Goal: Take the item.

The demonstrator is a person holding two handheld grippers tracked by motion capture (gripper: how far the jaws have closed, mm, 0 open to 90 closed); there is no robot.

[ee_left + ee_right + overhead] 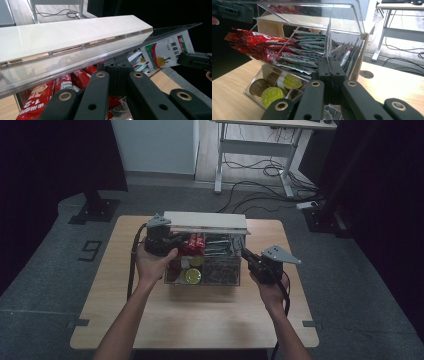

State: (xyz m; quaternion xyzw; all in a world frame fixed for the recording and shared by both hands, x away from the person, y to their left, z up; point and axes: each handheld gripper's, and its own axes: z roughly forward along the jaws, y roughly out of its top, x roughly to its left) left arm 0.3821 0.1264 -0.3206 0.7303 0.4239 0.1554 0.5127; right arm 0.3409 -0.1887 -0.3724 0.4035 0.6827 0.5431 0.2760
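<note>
A clear organiser box [221, 281] stands on the wooden table with its white-topped lid [205, 221] raised. My left gripper [178, 239] is at the lid's left end, jaws closed [117, 68] on the lid's clear edge [75, 65]. My right gripper [246, 253] is at the box's right end, shut [328, 61] on a thin white and green sachet [328, 37] that stands upright above its tips. The same sachet [165, 50] hangs beside the right gripper [193, 60] in the left gripper view. Red stick packs [259, 47], more sachets [309, 47] and coffee capsules [270, 93] fill the box.
The table [200, 320] has bare wood in front of the box and on both sides, and a round cable hole [366, 74] beyond the box. On the floor behind stand a white desk frame with loose cables [260, 170] and a black stand base [95, 211].
</note>
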